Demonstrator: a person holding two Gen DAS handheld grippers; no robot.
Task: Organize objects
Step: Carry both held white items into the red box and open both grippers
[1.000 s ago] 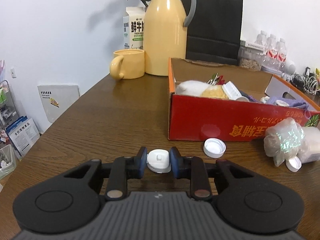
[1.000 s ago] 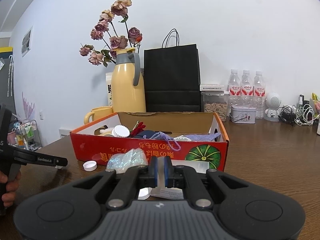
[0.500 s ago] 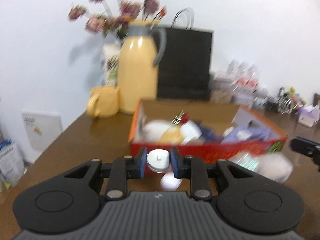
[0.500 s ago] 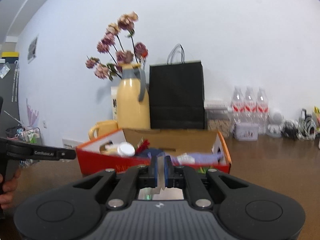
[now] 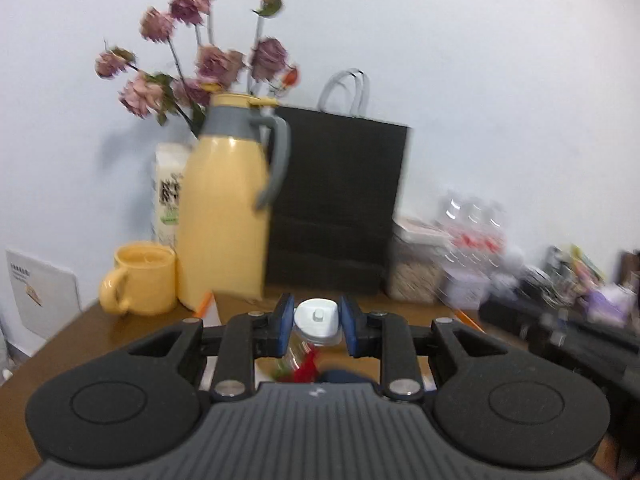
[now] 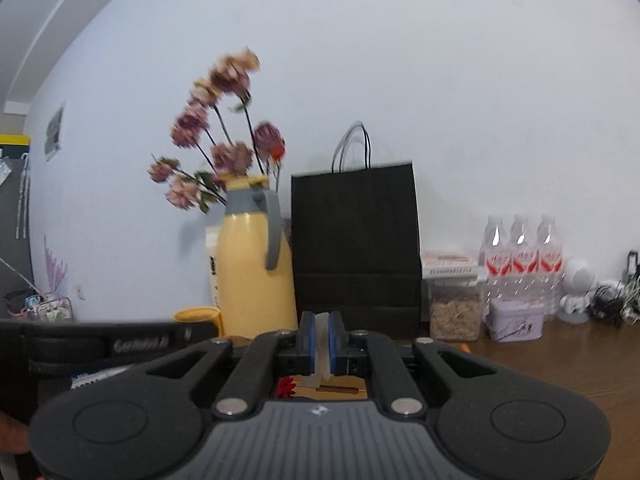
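My left gripper [image 5: 317, 307] is shut on a small clear bottle with a white flip cap [image 5: 316, 320], held up over the near end of the red cardboard box [image 5: 205, 305]. My right gripper [image 6: 321, 319] is shut on a thin white packet [image 6: 321, 354] that hangs down between the blue pads above the box's inside [image 6: 340, 385]. Red and dark items lie in the box under the left fingers. Each gripper shows in the other's view: the left one [image 6: 120, 345] at the left edge, the right one [image 5: 580, 334] at the right edge.
At the back stand a yellow thermos jug [image 5: 224, 216] with dried flowers [image 5: 208, 60], a yellow mug [image 5: 140, 278], a milk carton [image 5: 170, 196], a black paper bag [image 5: 336, 204], a cereal jar [image 6: 454, 312], water bottles [image 6: 520, 256] and a lilac tin [image 6: 516, 320]. The brown table [image 6: 560, 360] extends to the right.
Both grippers have risen off the table and moved forward over the box, each still holding its item. The loose caps and crumpled bag on the table have dropped out of view.
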